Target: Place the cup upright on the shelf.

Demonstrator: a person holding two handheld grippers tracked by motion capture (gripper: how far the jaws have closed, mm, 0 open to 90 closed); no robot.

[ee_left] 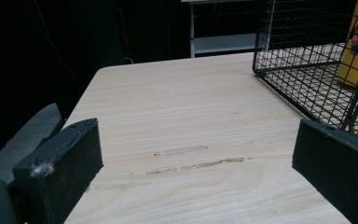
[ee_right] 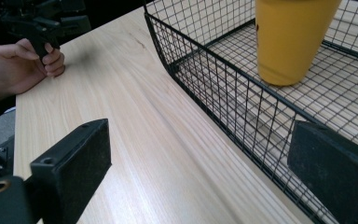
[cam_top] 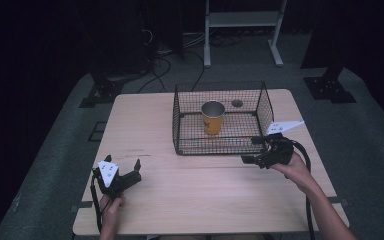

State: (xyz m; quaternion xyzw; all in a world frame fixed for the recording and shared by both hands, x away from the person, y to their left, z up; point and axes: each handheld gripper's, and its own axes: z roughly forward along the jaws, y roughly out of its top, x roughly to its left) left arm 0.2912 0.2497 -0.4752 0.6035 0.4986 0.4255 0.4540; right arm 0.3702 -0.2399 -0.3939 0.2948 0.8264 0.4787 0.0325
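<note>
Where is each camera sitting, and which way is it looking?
High view: above the person's side, looking forward and down on the table; both forearms, left gripper and right gripper show.
Left gripper view: rides the left gripper, looking across the table toward the wire basket; its open black jaws show.
Right gripper view: rides the right gripper beside the basket, looking along its side; its open jaws and the left hand show.
Shared: both gripper views show the yellow cup in the basket.

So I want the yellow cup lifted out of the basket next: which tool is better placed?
Right tool: open beside the wire basket, yellow cup close ahead. Left tool sits farther off.
</note>
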